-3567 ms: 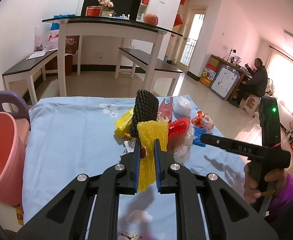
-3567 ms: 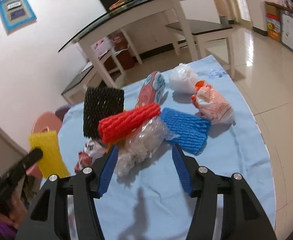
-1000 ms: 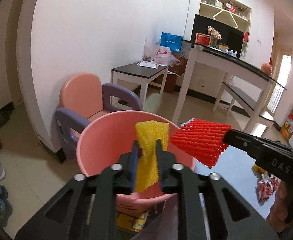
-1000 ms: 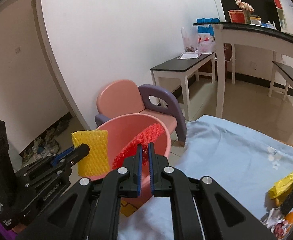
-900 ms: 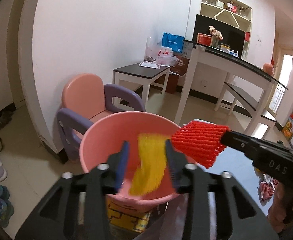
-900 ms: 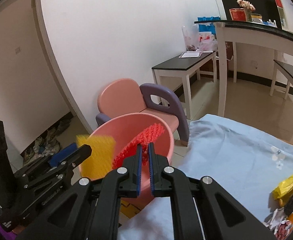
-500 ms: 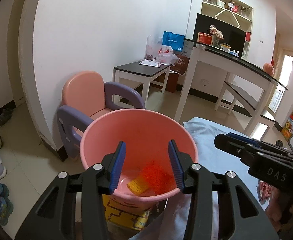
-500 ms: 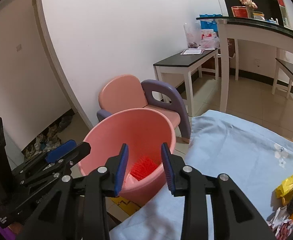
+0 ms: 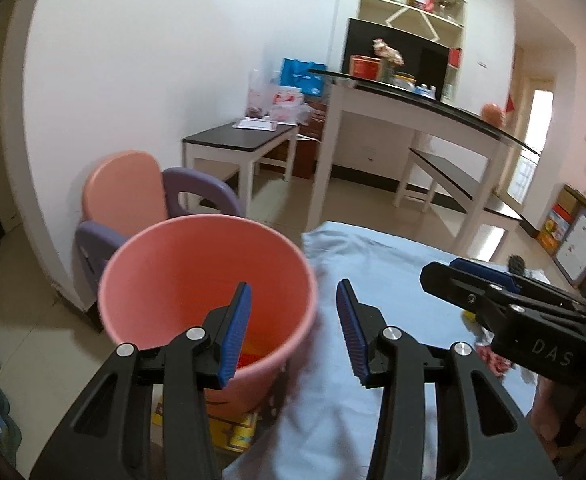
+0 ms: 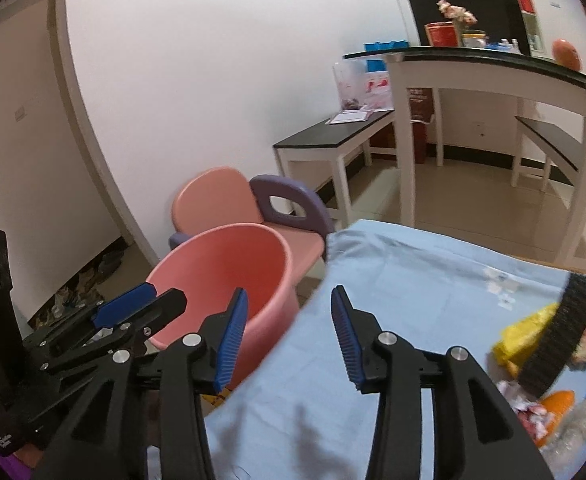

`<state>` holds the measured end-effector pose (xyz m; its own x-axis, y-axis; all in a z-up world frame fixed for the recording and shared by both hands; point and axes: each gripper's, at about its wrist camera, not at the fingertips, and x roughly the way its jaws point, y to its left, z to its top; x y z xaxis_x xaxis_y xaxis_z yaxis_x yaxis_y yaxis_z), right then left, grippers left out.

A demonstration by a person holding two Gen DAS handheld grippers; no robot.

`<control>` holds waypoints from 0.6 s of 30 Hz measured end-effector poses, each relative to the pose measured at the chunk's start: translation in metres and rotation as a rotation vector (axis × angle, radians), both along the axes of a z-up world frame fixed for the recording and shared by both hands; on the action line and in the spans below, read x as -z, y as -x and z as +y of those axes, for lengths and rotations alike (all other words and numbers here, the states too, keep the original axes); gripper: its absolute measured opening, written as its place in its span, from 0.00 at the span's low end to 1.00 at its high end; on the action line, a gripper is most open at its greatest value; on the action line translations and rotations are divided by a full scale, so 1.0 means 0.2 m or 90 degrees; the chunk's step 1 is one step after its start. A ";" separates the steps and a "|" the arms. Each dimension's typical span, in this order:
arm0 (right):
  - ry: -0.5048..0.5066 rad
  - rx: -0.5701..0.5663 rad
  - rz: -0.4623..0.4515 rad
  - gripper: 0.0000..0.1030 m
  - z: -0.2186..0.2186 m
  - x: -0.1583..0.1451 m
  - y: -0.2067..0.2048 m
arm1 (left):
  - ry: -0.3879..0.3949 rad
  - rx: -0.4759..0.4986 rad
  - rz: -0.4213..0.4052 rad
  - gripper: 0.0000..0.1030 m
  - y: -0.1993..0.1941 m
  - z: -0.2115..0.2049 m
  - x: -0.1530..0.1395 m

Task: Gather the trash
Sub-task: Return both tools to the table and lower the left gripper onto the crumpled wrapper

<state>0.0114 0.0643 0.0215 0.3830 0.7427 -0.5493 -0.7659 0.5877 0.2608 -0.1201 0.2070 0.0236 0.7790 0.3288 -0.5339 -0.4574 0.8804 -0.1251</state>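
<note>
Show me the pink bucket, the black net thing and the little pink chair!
pink bucket [image 9: 165, 264], left wrist view, on its inside wall.
black net thing [image 10: 565, 336], right wrist view, on its middle.
little pink chair [image 10: 217, 200], right wrist view, on its backrest.

The room is bright, with soft, even light on the white walls. Strong daylight comes in from a doorway [image 9: 535, 144] far on the right of the left wrist view, and it is so bright there that it looks washed out. The floor shines a little near it. Soft dark shadows lie on the blue cloth [image 10: 413, 280] under the black fingers. Both pictures are round like a fish's eye, so straight walls and table legs bend near the edges, and the corners go black. Things far away look a bit smeared and fuzzy. The pink bucket [image 9: 141, 264] has soft, slightly blurry edges.
</note>
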 end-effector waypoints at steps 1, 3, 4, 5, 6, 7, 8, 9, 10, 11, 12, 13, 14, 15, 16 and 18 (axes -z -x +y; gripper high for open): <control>0.001 0.007 0.001 0.43 -0.03 0.00 -0.01 | -0.001 0.006 0.002 0.43 -0.01 -0.02 0.00; 0.003 0.024 0.008 0.43 -0.09 0.01 -0.02 | -0.001 0.020 0.007 0.43 -0.02 -0.07 0.00; 0.003 0.033 0.012 0.43 -0.13 0.01 -0.03 | 0.001 0.026 0.008 0.43 -0.03 -0.10 0.00; 0.005 0.039 0.013 0.43 -0.16 0.01 -0.03 | 0.006 0.035 0.010 0.43 -0.04 -0.12 0.01; 0.007 0.046 0.013 0.43 -0.19 0.02 -0.03 | 0.011 0.041 0.011 0.43 -0.05 -0.15 0.01; 0.009 0.056 0.010 0.43 -0.23 0.02 -0.03 | 0.017 0.047 0.013 0.43 -0.05 -0.17 0.01; 0.011 0.063 0.008 0.43 -0.26 0.02 -0.02 | 0.025 0.055 0.016 0.43 -0.06 -0.19 0.01; 0.013 0.072 0.005 0.43 -0.30 0.02 -0.02 | 0.031 0.062 0.018 0.43 -0.07 -0.22 0.02; 0.016 0.080 0.001 0.43 -0.33 0.03 -0.02 | 0.037 0.068 0.020 0.43 -0.08 -0.24 0.02; 0.019 0.092 -0.003 0.43 -0.38 0.03 -0.02 | 0.043 0.074 0.022 0.43 -0.10 -0.27 0.02; 0.021 0.104 -0.005 0.43 -0.42 0.03 -0.03 | 0.048 0.080 0.024 0.43 -0.11 -0.30 0.03; 0.022 0.117 -0.004 0.43 -0.47 0.04 -0.03 | 0.055 0.088 0.026 0.43 -0.12 -0.33 0.03; 0.023 0.126 -0.003 0.43 -0.51 0.05 -0.03 | 0.059 0.094 0.028 0.43 -0.13 -0.36 0.04; 0.026 0.140 -0.003 0.43 -0.56 0.06 -0.03 | 0.060 0.102 0.031 0.43 -0.15 -0.39 0.05; 0.028 0.153 -0.003 0.43 -0.60 0.07 -0.03 | 0.059 0.107 0.033 0.43 -0.16 -0.41 0.05; 0.033 0.173 -0.001 0.43 -0.68 0.08 -0.03 | 0.064 0.120 0.039 0.43 -0.18 -0.47 0.07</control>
<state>0.0169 -0.0722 0.0049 0.5658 0.5831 -0.5830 -0.5784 0.7846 0.2233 -0.0836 0.1138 0.0100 0.7869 0.1235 -0.6046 -0.2953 0.9357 -0.1931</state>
